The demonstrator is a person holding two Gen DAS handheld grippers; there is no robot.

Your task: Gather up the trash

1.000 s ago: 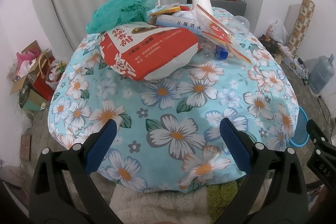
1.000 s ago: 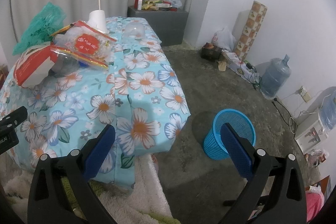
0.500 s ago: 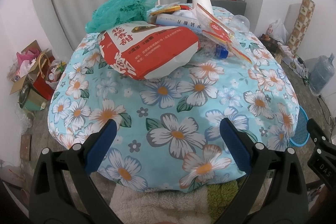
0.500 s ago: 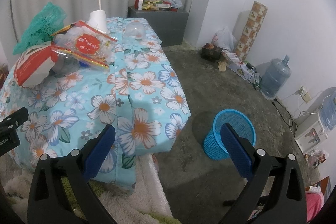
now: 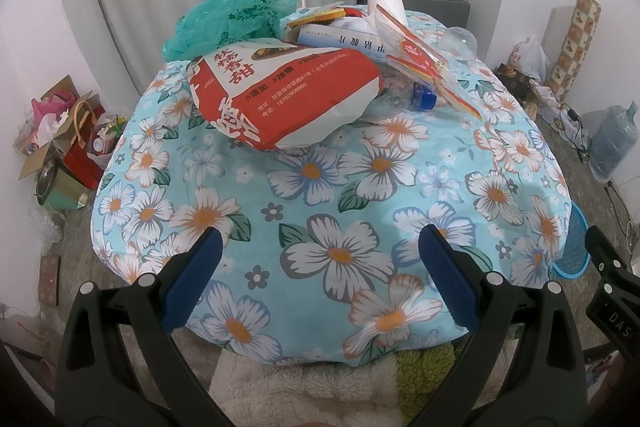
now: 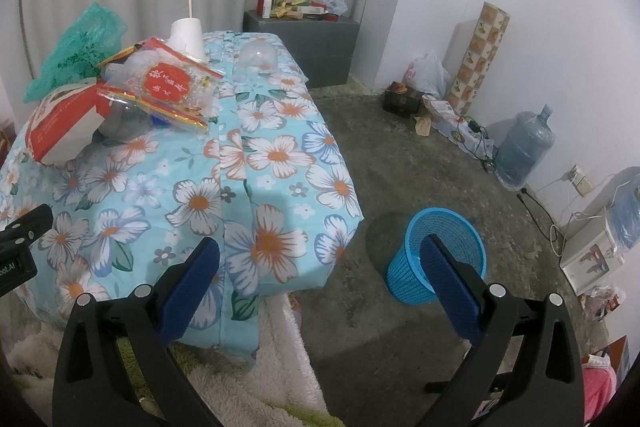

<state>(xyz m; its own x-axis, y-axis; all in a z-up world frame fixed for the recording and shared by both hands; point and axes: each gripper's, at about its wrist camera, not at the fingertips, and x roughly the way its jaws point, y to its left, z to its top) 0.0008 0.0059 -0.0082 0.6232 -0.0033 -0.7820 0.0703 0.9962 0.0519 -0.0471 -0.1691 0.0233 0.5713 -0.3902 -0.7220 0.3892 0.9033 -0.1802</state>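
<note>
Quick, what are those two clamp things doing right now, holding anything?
Left hand-held gripper: open, holding nothing, above the flowered tablecloth.
Right hand-held gripper: open, holding nothing, the blue basket beyond it.

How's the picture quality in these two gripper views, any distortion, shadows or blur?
Left wrist view: fisheye bulges the floral-clothed table into a dome, with dark corners and sharp print on the red-and-white bag. Right wrist view: walls curve, and the blue mesh basket casts a soft shadow to its left.
</note>
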